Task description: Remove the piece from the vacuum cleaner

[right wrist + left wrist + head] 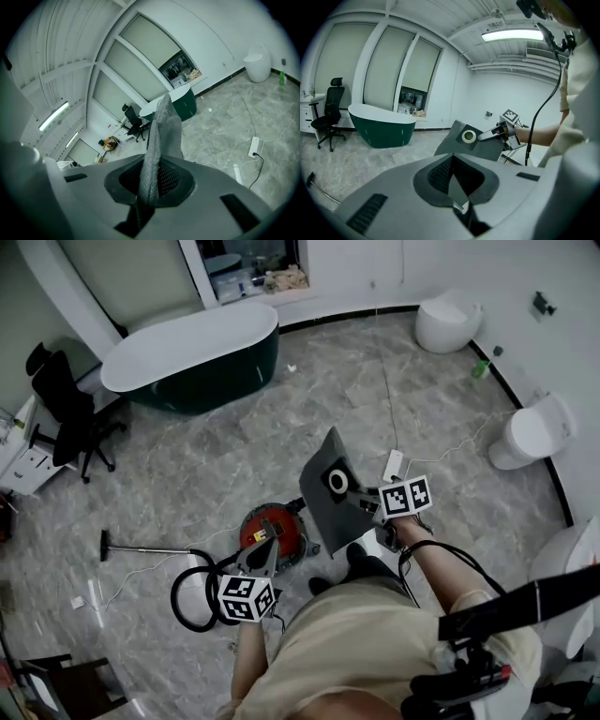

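Observation:
A red canister vacuum cleaner (pixel 274 531) sits on the marble floor in front of the person. Lifted above and to its right is a grey dust bag (pixel 328 488) with a white ring opening (pixel 338 482). My right gripper (pixel 361 495) is shut on the bag's edge. In the right gripper view the bag's fabric (pixel 161 136) stands pinched between the jaws (pixel 150 187). The left gripper view shows the bag (pixel 468 140) in the air, held by the right gripper (pixel 487 136). My left gripper (pixel 262 554) hovers over the vacuum's near side, its jaws (pixel 457 187) together and empty.
The vacuum's black hose (pixel 192 601) loops left to a wand (pixel 141 549) on the floor. A green bathtub (pixel 192 352) stands at the back, an office chair (pixel 66 413) at the left, a toilet (pixel 539 432) at the right. A white power strip (pixel 393 465) lies near the bag.

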Demonstrator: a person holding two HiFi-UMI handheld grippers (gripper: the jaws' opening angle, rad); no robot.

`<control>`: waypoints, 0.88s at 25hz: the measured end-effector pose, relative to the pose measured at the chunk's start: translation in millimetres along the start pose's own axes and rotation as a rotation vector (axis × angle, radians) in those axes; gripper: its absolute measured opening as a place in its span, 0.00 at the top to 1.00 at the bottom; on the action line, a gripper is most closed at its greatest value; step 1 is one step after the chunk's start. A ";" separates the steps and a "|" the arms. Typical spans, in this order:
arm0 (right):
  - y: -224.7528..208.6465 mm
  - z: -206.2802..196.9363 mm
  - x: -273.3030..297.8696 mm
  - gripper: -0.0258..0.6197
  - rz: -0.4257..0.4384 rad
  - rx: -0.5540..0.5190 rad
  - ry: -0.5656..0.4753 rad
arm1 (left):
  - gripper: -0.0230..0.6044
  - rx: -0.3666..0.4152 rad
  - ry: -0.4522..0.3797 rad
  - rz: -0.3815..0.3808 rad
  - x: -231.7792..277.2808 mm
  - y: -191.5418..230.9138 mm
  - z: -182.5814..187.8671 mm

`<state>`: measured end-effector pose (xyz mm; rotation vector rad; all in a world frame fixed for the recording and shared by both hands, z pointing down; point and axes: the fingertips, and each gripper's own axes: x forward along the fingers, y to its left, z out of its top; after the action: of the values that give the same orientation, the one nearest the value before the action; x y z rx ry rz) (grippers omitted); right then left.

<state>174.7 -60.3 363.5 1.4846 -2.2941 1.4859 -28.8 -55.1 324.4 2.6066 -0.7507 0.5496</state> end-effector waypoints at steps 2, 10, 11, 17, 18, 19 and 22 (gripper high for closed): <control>3.4 1.7 -8.3 0.92 0.030 0.024 -0.018 | 0.96 -0.002 -0.013 0.004 -3.2 -6.6 10.3; -4.0 15.4 -32.8 0.92 0.151 0.050 -0.057 | 0.96 0.011 -0.054 0.072 8.1 -36.3 41.3; -7.3 18.5 -38.8 0.92 0.158 0.047 -0.059 | 0.96 0.009 -0.059 0.078 10.6 -45.3 44.5; -25.2 24.9 -70.4 0.92 0.212 0.008 -0.025 | 0.96 -0.025 -0.054 0.140 24.0 -94.0 52.7; -29.5 23.8 -71.3 0.92 0.224 0.011 -0.012 | 0.96 -0.031 -0.049 0.153 26.4 -98.7 54.7; -35.0 21.3 -71.1 0.92 0.237 0.019 0.004 | 0.96 -0.037 -0.043 0.168 28.3 -103.8 55.9; -42.8 11.3 -64.9 0.92 0.271 0.037 0.067 | 0.96 -0.052 -0.020 0.223 24.8 -117.7 55.6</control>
<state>245.7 -27.5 355.9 1.1471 -2.5208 1.6200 71.7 2.4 260.0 2.5000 -1.0568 0.5594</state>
